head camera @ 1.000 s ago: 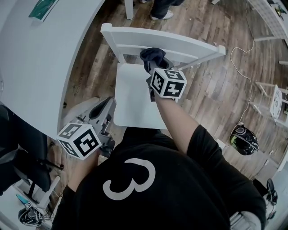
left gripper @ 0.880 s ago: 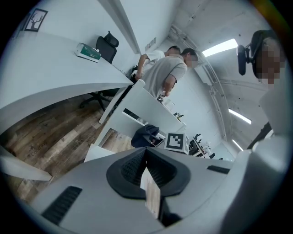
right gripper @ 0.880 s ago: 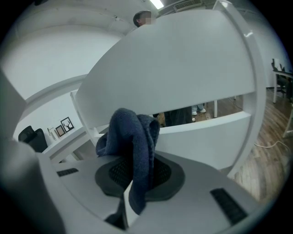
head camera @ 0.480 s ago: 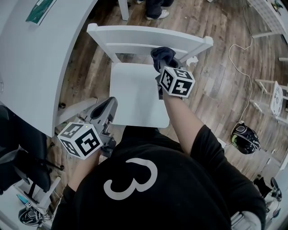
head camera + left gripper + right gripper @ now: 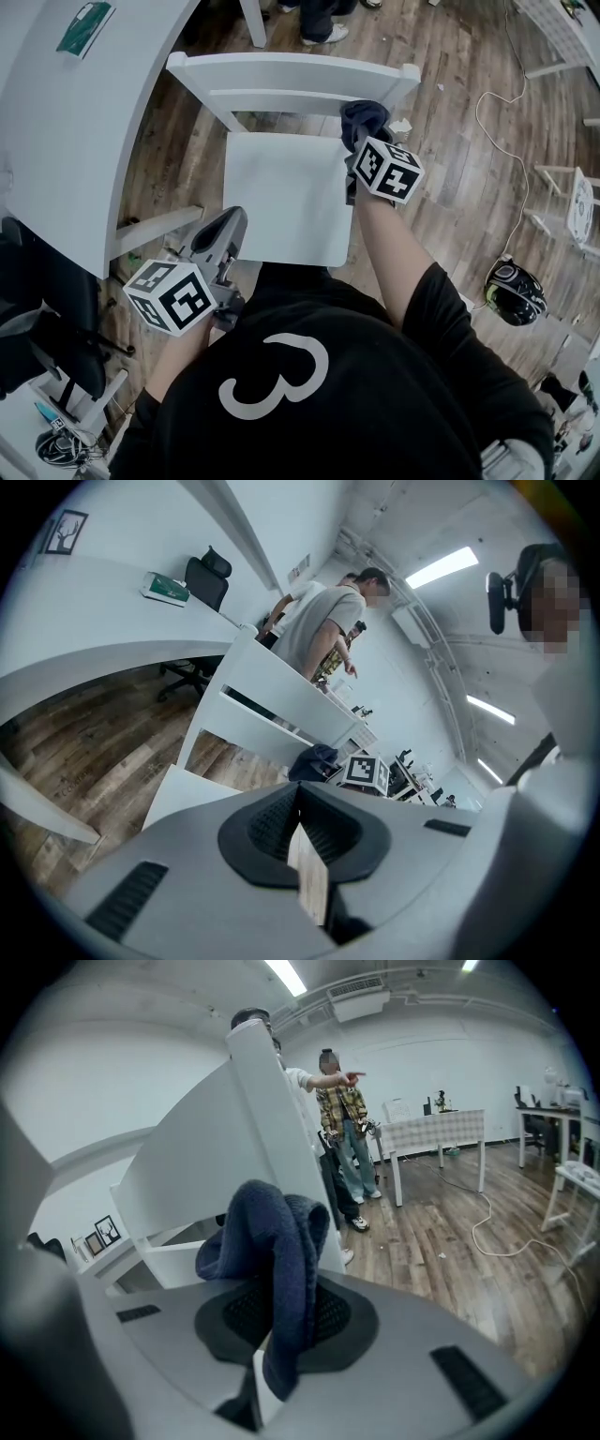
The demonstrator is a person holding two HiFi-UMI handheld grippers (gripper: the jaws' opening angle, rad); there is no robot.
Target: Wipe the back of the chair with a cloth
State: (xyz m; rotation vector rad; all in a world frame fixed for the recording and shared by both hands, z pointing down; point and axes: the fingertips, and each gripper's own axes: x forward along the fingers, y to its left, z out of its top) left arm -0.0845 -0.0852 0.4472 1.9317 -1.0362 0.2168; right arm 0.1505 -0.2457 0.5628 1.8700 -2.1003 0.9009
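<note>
My right gripper (image 5: 281,1327) clamps the cloth (image 5: 274,1232) at the chair back (image 5: 281,66), right end; left gripper (image 5: 302,838) jaws closed, empty.

Jaws of left gripper (image 5: 298,799) together (nothing between); cloth (image 5: 314,761) against chair (image 5: 281,691) back

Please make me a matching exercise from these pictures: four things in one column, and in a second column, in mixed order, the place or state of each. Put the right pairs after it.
Things
1. cloth
2. left gripper
3. green book
4. white cable

Place or state
a. lies on the white table
b. lies on the wooden floor
c. clamped in the right gripper, at the chair back
d. jaws together, nothing between them

Pairs: 1-c, 2-d, 3-a, 4-b
</note>
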